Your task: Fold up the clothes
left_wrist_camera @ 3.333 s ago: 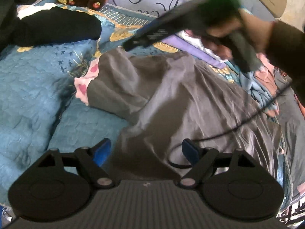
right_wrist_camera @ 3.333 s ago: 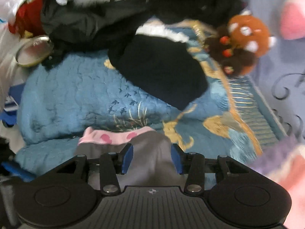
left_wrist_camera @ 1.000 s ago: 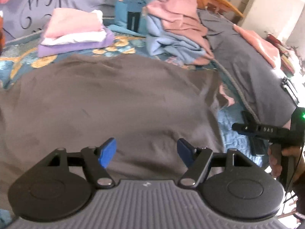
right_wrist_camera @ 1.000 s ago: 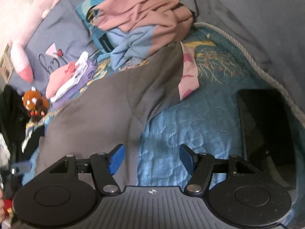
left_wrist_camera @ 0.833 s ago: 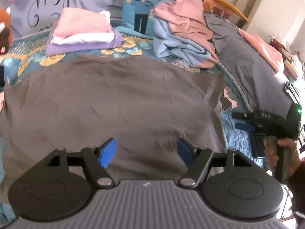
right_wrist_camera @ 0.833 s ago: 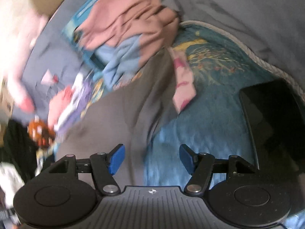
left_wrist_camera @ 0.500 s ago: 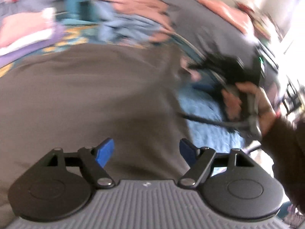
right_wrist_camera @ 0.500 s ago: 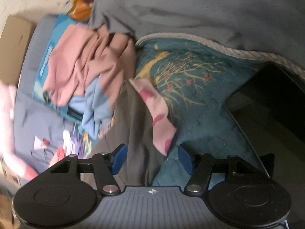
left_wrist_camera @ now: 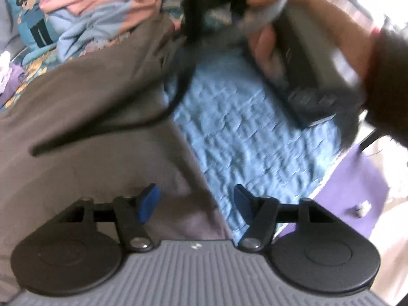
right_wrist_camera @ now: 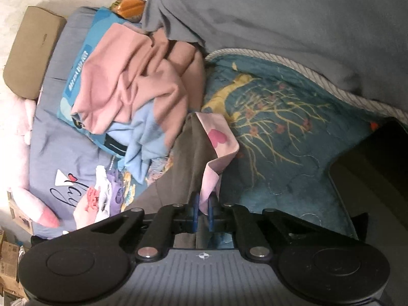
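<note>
Since a second ago both grippers swing to the right edge of the grey garment [left_wrist_camera: 84, 107]. Right gripper [right_wrist_camera: 202, 210] has just been closing and now pinches its pink-lined corner [right_wrist_camera: 216, 137]. Left gripper [left_wrist_camera: 195, 201] has been narrowing, jaws apart, the hem between them on the blue quilt [left_wrist_camera: 244, 127]. I'd clamp left on the hem before lifting, then keep both corners level and taut.

Grey garment [left_wrist_camera: 84, 107] on blue quilt [left_wrist_camera: 244, 127]
</note>
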A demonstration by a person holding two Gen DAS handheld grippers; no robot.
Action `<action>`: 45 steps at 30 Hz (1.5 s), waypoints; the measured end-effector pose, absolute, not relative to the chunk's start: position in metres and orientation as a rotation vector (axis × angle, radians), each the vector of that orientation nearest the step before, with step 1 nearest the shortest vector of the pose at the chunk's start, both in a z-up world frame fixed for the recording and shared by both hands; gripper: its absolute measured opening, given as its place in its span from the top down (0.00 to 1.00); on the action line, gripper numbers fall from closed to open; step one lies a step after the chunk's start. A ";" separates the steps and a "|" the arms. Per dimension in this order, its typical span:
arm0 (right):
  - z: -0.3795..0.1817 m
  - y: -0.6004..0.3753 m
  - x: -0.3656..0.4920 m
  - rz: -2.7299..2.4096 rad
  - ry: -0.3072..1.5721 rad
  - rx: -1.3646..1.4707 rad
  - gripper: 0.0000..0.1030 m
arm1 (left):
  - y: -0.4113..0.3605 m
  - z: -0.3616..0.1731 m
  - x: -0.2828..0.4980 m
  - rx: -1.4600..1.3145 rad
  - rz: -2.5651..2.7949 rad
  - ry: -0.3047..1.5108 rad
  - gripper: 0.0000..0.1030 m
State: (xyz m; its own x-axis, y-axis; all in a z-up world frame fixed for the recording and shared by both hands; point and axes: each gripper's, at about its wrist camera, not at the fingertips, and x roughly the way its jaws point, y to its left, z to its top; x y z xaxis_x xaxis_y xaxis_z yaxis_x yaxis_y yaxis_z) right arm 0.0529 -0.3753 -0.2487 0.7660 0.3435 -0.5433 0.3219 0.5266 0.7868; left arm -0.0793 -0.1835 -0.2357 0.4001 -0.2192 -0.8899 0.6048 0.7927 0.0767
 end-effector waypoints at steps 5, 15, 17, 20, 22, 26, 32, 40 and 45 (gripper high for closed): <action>-0.246 -0.381 0.051 0.030 0.717 1.116 0.93 | -0.178 -0.241 -0.083 0.402 -0.509 1.029 0.78; -0.224 -0.368 0.066 0.047 0.678 1.113 0.94 | -0.135 -0.222 -0.053 0.049 -0.518 1.089 0.97; -0.211 -0.354 0.080 0.091 0.668 1.092 0.94 | -0.118 -0.213 -0.045 -0.056 -0.518 1.094 0.97; -0.188 -0.316 0.107 0.190 0.677 1.006 0.94 | -0.088 -0.201 -0.036 -0.186 -0.500 1.087 0.97; -0.173 -0.283 0.126 0.269 0.698 0.931 0.94 | -0.062 -0.194 -0.035 -0.251 -0.478 1.077 0.97; -0.158 -0.186 0.157 0.431 0.777 0.702 0.94 | -0.007 -0.190 -0.038 -0.386 -0.436 1.089 0.97; -0.200 -0.063 0.165 0.539 0.963 0.524 0.94 | 0.048 -0.199 -0.057 -0.487 -0.372 1.133 0.97; -0.229 -0.015 0.151 0.579 1.045 0.366 0.94 | 0.051 -0.205 -0.065 -0.491 -0.406 1.177 0.97; -0.222 -0.013 0.148 0.619 1.052 0.324 0.93 | 0.039 -0.202 -0.068 -0.436 -0.419 1.185 0.97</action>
